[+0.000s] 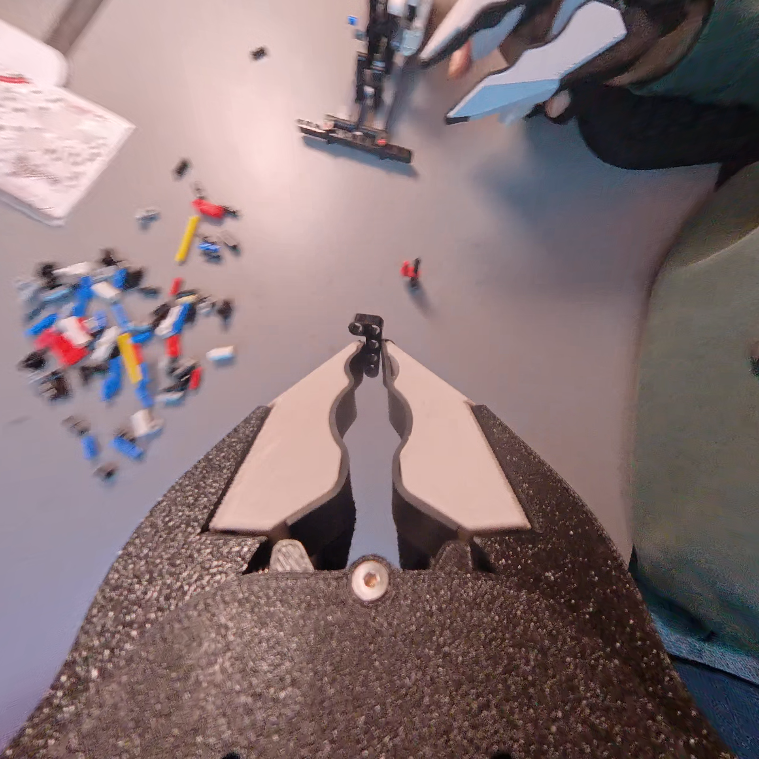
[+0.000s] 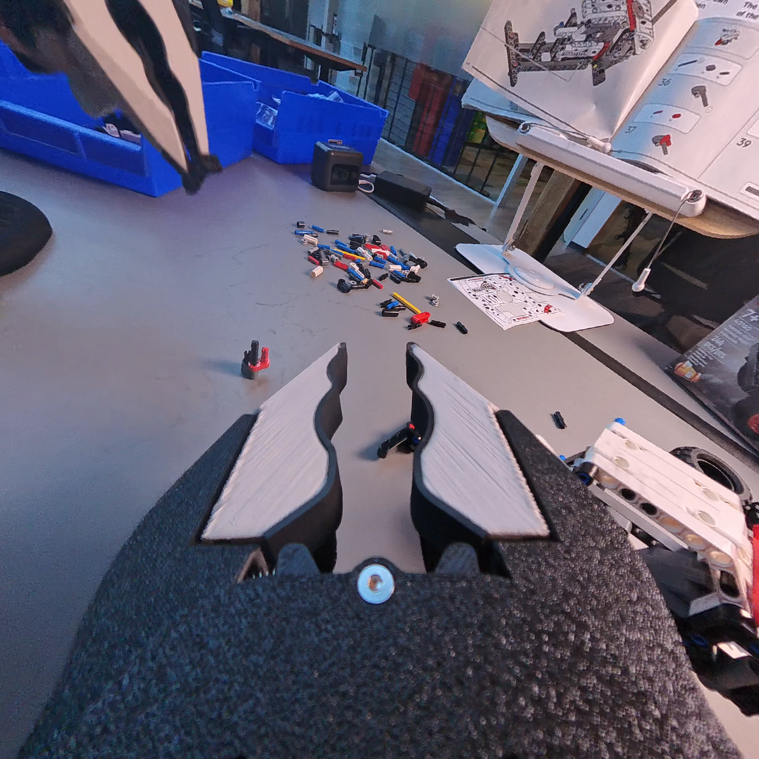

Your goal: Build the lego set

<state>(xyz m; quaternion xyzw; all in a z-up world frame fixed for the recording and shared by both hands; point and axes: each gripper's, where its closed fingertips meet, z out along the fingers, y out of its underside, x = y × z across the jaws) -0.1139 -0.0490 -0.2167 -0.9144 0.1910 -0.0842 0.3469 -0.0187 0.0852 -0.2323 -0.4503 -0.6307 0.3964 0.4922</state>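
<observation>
Lego pieces (image 1: 111, 345) lie heaped on the grey desk (image 1: 472, 246) at nine o'clock in the left wrist view, blurred. The left gripper (image 1: 371, 349) has its fingers (image 1: 312, 431) pinched on a black L-shaped beam (image 1: 368, 343) above the desk. At twelve o'clock stands the partly built model (image 1: 369, 82), beside the right gripper (image 1: 505, 65). In the right wrist view that gripper's fingers (image 2: 283, 447) are spread apart, holding nothing; a small red-and-black assembly (image 2: 255, 361) stands at ten o'clock, the instruction booklet (image 2: 640, 78) at one o'clock.
</observation>
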